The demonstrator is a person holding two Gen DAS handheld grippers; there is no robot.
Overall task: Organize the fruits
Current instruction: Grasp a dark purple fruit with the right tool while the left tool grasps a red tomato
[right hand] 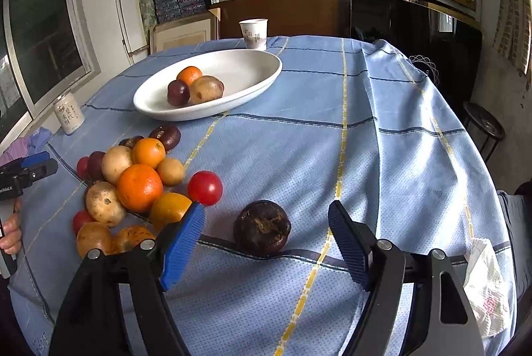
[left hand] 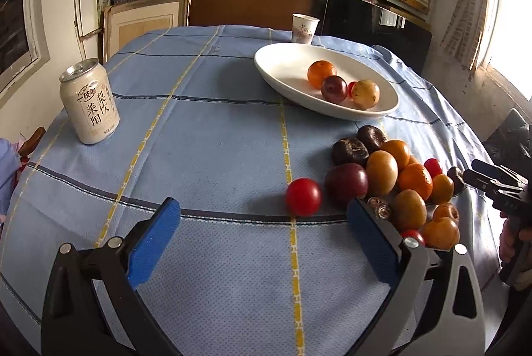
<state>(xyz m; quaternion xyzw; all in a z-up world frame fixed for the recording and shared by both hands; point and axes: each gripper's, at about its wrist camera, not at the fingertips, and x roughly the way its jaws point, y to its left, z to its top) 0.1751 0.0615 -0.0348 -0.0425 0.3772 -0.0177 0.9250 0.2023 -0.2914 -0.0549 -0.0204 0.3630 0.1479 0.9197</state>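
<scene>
table (left hand: 216,156), blue checked cloth. white oval dish (left hand: 286,70) at far side: holds an orange, a dark plum, a yellow fruit and a small red one. loose fruit pile (left hand: 392,176) on cloth near the dish. left claw (left hand: 262,223): wide, holding nothing, red tomato (left hand: 303,197) just ahead between its pads. right claw (right hand: 266,223): wide, holding nothing, dark brown fruit (right hand: 262,228) lying between its pads, apart from both. drink can (left hand: 89,103) at left; paper cup (left hand: 305,28) behind dish.

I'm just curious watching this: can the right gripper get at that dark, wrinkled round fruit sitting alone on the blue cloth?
Probably yes. The right gripper is open, and the dark wrinkled round fruit lies apart from the fruit pile, ahead of the gripper, with bare cloth around it.
</scene>
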